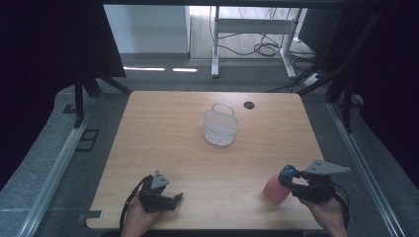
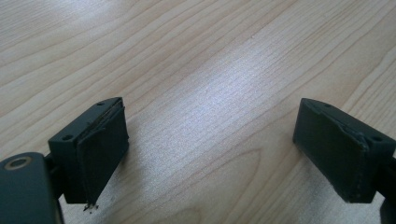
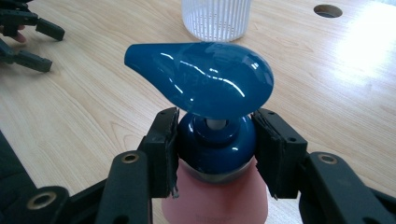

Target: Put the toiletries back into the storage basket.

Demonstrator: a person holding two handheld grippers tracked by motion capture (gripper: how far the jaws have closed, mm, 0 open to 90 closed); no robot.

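A: Where's the bottle (image 1: 276, 190) now?

B: Near the front right corner of the table (image 1: 163, 128). It's a pink pump bottle with a blue pump (image 3: 201, 77) on top, and in the high view it leans rather than standing straight. I can't tell whether its base rests on the wood.

A: And what has hold of it?

B: The right gripper (image 3: 215, 140). Its jaws are closed onto the blue collar just under the pump head, one pad on each side, touching it. That looks like a firm hold on the neck.

A: The other one?

B: The left gripper (image 2: 210, 144) sits low near the front left edge, jaws spread wide, nothing between them but bare wood.

A: What else is out there?

B: A white basket (image 1: 220, 127) with a handle, standing past the middle of the table, well apart from the bottle. It looks empty from above. There's also a cable hole (image 1: 249, 105) just beyond it.

A: So how far along?

B: I'd judge early. The grasp is made; if the basket is the goal, the carry across and the release into it are not yet done.
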